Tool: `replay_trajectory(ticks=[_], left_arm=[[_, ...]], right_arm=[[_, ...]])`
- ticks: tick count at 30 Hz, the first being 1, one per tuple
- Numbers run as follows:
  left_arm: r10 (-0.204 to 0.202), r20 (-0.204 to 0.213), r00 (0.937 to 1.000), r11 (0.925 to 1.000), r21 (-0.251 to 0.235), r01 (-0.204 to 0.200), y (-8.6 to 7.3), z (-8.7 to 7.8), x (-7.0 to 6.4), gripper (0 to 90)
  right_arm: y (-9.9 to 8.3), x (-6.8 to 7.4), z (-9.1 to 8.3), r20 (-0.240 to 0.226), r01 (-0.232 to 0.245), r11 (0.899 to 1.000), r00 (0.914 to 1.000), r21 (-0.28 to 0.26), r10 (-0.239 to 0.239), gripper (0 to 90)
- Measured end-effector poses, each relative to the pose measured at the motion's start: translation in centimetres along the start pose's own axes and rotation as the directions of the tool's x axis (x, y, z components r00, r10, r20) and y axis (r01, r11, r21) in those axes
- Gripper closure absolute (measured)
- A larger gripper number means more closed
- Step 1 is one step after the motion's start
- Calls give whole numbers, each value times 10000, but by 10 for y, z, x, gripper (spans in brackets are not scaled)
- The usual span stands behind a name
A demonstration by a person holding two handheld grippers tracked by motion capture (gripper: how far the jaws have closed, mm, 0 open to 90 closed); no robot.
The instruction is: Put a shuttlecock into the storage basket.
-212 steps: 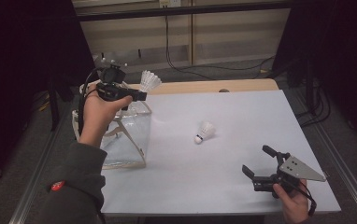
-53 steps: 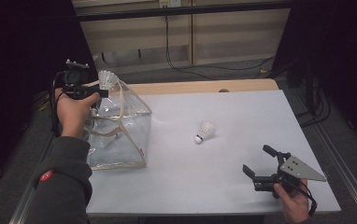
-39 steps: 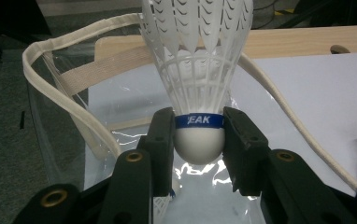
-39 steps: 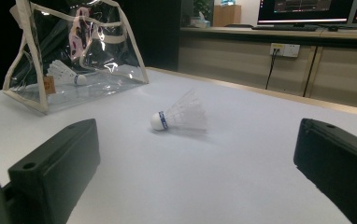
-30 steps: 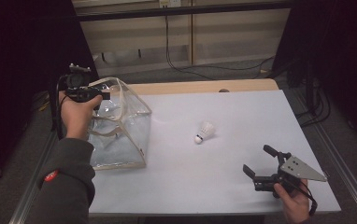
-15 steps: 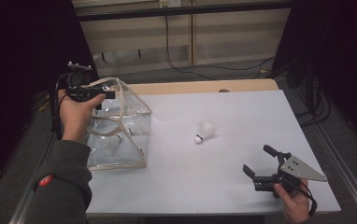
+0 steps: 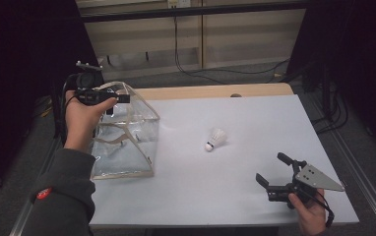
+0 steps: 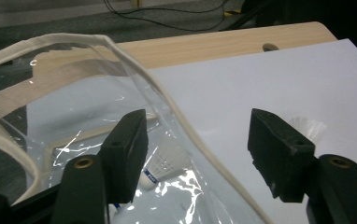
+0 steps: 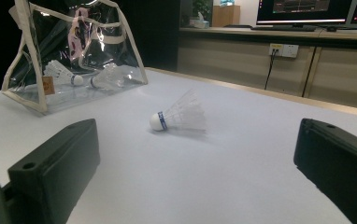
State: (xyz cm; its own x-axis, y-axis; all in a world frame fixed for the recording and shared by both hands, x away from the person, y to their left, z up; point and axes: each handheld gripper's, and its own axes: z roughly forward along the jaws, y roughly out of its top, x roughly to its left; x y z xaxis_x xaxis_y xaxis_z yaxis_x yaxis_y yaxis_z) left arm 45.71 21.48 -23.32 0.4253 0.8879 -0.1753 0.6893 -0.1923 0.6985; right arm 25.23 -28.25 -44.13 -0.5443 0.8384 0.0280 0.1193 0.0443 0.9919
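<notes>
Jaws spread wide and holding nothing, the left gripper (image 7: 108, 98) hovers over the rim of a clear bag (image 7: 127, 142) — shuttlecocks (image 8: 160, 165) lie inside, below the jaws. The right gripper (image 7: 274, 173), also agape, rests low on the table (image 7: 235, 196), facing a loose shuttlecock (image 9: 179, 115) well ahead.

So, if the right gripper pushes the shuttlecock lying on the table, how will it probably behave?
The shuttlecock looks very light, so even a small nudge would probably send it sliding. Lying on its side on the smooth white table, it may swing around its rounded cork. The thin feather skirt seems fragile, so a hard squeeze could crush it.
</notes>
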Motion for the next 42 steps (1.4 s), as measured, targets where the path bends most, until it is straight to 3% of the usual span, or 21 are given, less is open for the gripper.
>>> replay_trajectory(ticks=[5, 12, 18, 29, 42], left_arm=[[83, 431, 9990, 10000, -1, -83, 0, 1, -9, 345], [372, 637, 9973, 9993, -91, -367, 2, 0, -20, 312], [542, 1111, 9923, 9985, -2, -545, -1, 5, -33, 268], [915, 1443, 9853, 9958, -53, -917, -1, 11, -56, 189], [1245, 1770, 9763, 9912, 216, -1303, -8, 28, -74, 170]], right_arm=[[0, 1, 1, -14, -16, 10000, 10000, 10, 16, 4], [0, 1, 0, -12, -25, 10000, 10000, 12, 25, 4], [0, 1, 1, -2, 21, 10000, 10000, 33, -21, 4], [1, 1, 0, -15, 18, 10000, 10000, 27, -18, 3], [1, 0, 0, -4, 54, 10000, 10000, -15, -54, 4]])
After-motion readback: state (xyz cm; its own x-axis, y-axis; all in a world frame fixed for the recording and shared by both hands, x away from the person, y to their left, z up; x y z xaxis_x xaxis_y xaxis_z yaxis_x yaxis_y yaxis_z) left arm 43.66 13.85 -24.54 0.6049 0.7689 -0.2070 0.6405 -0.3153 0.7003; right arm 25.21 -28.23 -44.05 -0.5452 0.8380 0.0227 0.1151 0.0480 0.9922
